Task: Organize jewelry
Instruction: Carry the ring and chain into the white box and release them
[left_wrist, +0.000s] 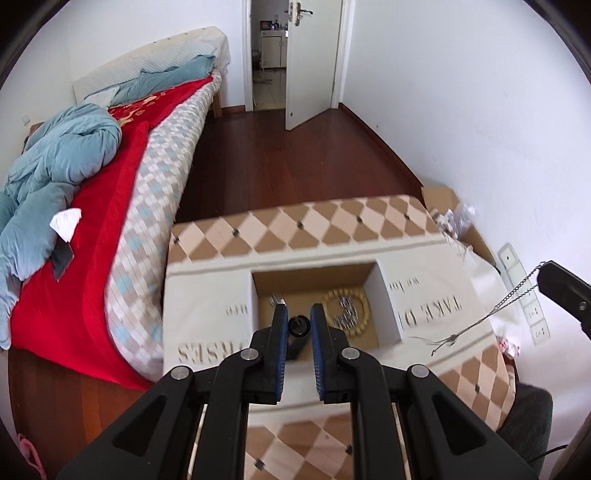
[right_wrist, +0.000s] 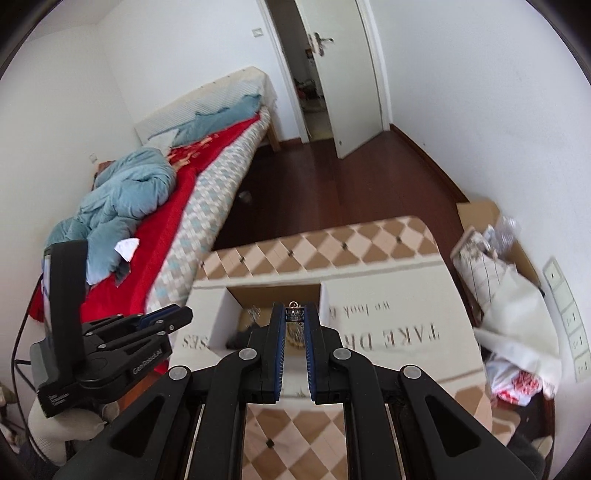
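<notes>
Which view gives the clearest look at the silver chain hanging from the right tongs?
The left wrist view: the silver chain hangs in full from the right tongs at the frame's right edge. The right wrist view shows only a small clasp piece pinched between the tips; the hanging length is hidden.

The table (left_wrist: 373, 221) wears a tan-and-cream diamond-check cloth with a pale band of grey lettering. On the bed (left_wrist: 155, 192), a red blanket (left_wrist: 92, 236) lies over pale blue, grey and white checks under a crumpled blue-grey quilt (left_wrist: 62, 155). The floor (left_wrist: 295, 158) is dark reddish wood.
</notes>
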